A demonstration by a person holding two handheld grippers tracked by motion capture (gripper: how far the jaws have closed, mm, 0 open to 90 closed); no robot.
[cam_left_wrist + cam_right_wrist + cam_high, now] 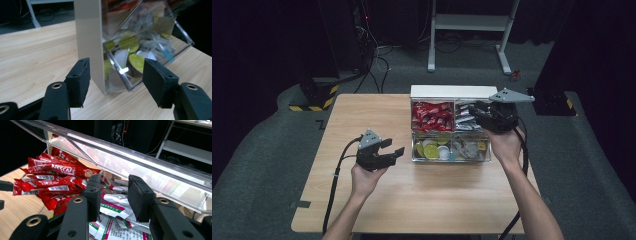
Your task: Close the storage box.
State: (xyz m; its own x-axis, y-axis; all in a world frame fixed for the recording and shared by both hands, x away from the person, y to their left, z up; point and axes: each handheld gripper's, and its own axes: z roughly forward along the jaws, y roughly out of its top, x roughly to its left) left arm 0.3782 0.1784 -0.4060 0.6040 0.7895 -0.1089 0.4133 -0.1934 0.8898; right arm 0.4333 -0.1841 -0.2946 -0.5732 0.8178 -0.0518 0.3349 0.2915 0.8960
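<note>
Barely under way, judging by the white sachets point(112, 205): heaped loose in the far right compartment of the clear organizer point(447, 91), none lifted, none clamped. Hovering right over that heap with the right gripper point(114, 185), jaws parted by a narrow gap and pointed down into the pile, with sachets lying between and beyond the pads but nothing pinched. Seen from above as the right gripper point(484, 114) held over the back of the box, under a raised clear lid flap point(140, 165).

Just beside the sachets, across a divider, a stack of red coffee sticks point(50, 177) in the far left compartment. Nearer the person, creamer cups point(128, 43) with yellow-green lids in the front left compartment, and a mixed lot in the front right one, too small to tell apart.

Farther out, waiting with the left gripper point(393, 149) above the wooden table point(422, 200), near the organizer's front left corner but not touching it, jaws spread wide and empty.

So, as a judgement: approach made, grasp not yet done. Left to do: closing on one sachet, drawing it clear of the heap and the flap, and setting it down somewhere. No sachet lying on the table so far.
</note>
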